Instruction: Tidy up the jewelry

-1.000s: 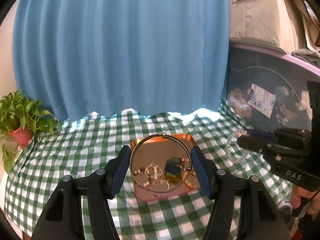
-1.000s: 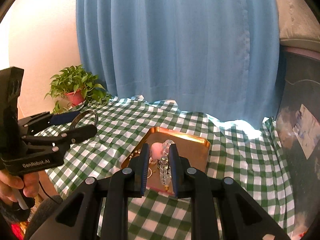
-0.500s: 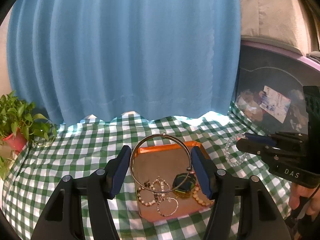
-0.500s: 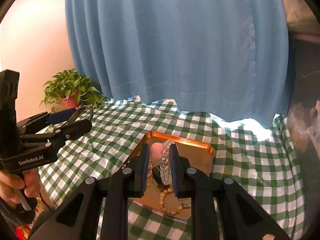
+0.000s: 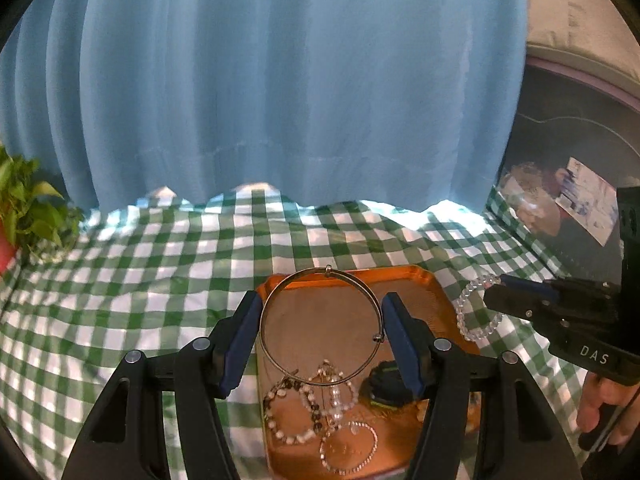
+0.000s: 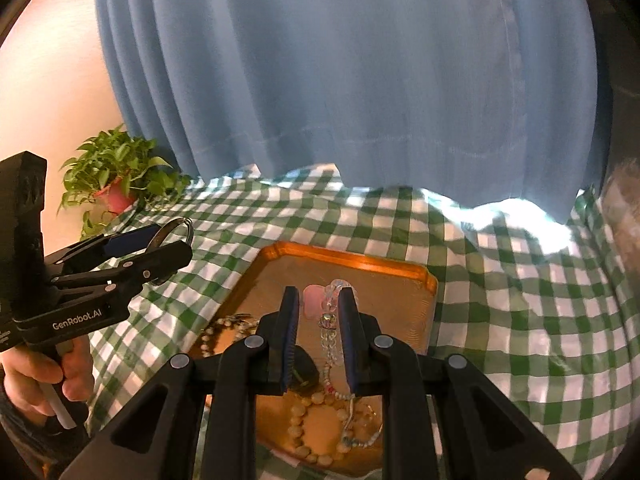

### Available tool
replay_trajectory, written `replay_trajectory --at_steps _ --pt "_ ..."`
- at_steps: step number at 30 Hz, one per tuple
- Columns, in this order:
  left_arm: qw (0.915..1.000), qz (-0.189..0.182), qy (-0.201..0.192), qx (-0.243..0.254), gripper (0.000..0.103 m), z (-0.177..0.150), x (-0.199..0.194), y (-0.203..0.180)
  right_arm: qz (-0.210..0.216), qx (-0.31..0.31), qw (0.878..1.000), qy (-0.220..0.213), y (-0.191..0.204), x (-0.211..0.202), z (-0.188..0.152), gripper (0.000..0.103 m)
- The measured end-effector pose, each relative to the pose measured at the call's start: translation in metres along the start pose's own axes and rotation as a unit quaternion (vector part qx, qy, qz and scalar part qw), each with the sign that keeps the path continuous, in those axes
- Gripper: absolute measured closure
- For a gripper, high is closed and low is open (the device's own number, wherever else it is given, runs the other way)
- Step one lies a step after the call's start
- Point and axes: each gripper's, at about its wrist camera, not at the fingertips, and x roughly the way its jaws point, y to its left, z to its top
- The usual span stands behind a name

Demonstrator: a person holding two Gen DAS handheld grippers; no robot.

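My left gripper point(image 5: 321, 300) is shut on a thin metal bangle point(image 5: 328, 270), which stands upright between its blue pads above the orange tray point(image 5: 420, 276). My right gripper point(image 6: 318, 300) is shut on a clear bead bracelet point(image 6: 330, 336) with a pink charm, which dangles over the tray point(image 6: 352, 258). From the left wrist view that bracelet point(image 5: 464, 312) hangs off the right gripper point(image 5: 496, 292) beside the tray's right edge. The right wrist view shows the left gripper point(image 6: 172, 240) with the bangle point(image 6: 176, 226) left of the tray. Several bead bracelets point(image 5: 292, 412) and a dark object point(image 5: 386, 384) lie in the tray.
A green checked cloth point(image 5: 160, 264) covers the table. A blue curtain point(image 5: 280, 80) hangs behind it. A potted plant point(image 6: 116, 176) stands at the back left and a dark storage box point(image 5: 560, 152) at the right. A person's hand point(image 6: 36, 376) holds each gripper.
Both grippers have come forward and down toward the tray, which now looks larger and nearer. Each still holds its piece as before.
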Motion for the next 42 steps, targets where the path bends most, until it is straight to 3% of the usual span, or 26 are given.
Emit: replay_trajectory --at_steps 4,11,16,21,25,27,28,31,34,39,42 --pt "0.9991 -0.023 0.015 -0.031 0.041 0.001 0.027 0.012 0.004 0.014 1.000 0.005 -0.014 0.021 0.001 0.085" --pt "0.9983 -0.026 0.034 -0.040 0.041 0.004 0.073 0.016 0.010 0.036 0.999 0.013 -0.029 0.059 0.010 0.085" --pt "0.9947 0.023 0.096 -0.031 0.041 -0.010 0.122 0.018 -0.016 0.047 0.997 0.058 -0.044 0.097 0.008 0.085" --pt "0.9914 0.015 0.126 -0.034 0.041 -0.022 0.145 0.024 -0.055 0.048 0.992 0.100 -0.058 0.130 -0.007 0.085" --pt "0.9891 0.029 0.141 -0.032 0.037 -0.027 0.153 0.024 -0.072 0.068 0.990 0.102 -0.069 0.134 -0.014 0.081" --pt "0.9891 0.020 0.142 -0.035 0.027 -0.028 0.151 0.023 -0.071 0.070 0.989 0.113 -0.069 0.135 -0.018 0.045" --pt "0.9902 0.015 0.135 -0.034 0.019 -0.028 0.147 0.021 -0.075 0.061 0.989 0.109 -0.066 0.131 -0.020 0.038" --pt "0.9934 0.025 0.108 -0.029 0.009 -0.025 0.129 0.016 -0.095 0.041 0.990 0.098 -0.053 0.119 -0.021 0.035" --pt "0.9944 0.010 0.096 -0.043 0.009 -0.025 0.111 0.014 -0.090 0.053 0.990 0.094 -0.048 0.103 -0.026 0.030" --pt "0.9940 0.010 0.091 -0.061 0.009 -0.035 0.076 0.012 -0.136 0.070 0.984 0.091 -0.039 0.074 -0.041 0.029" --pt "0.9929 0.000 0.086 -0.081 0.009 -0.042 0.041 0.010 -0.136 0.086 0.983 0.082 -0.030 0.050 -0.049 0.030"
